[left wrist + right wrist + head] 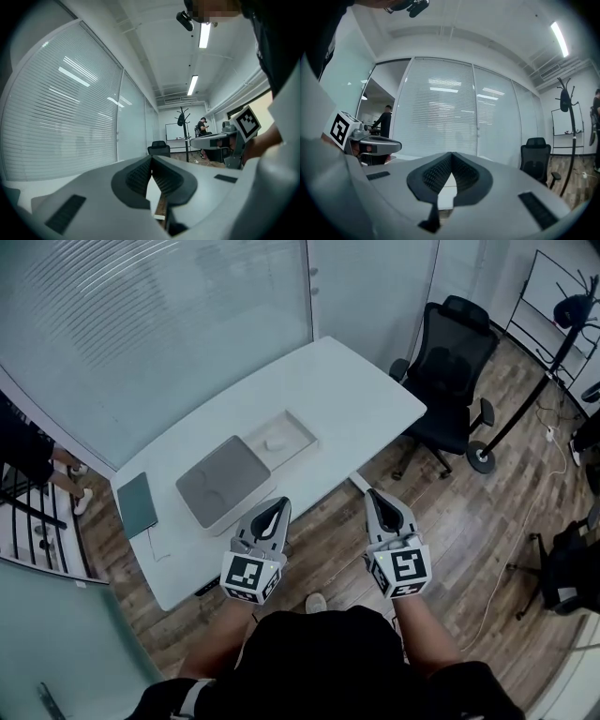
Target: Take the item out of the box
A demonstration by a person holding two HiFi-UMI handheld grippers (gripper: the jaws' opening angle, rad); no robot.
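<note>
An open white box lies on the white table, with a small white item inside it. Its grey lid rests beside it on the left. My left gripper hangs in front of the table's near edge, jaws shut and empty. My right gripper is held level with it to the right, over the wooden floor, also shut on nothing. In the left gripper view the tips meet; in the right gripper view the tips meet too.
A dark green notebook lies at the table's left end. A black office chair stands right of the table, a coat stand beyond it. A glass wall with blinds runs behind the table.
</note>
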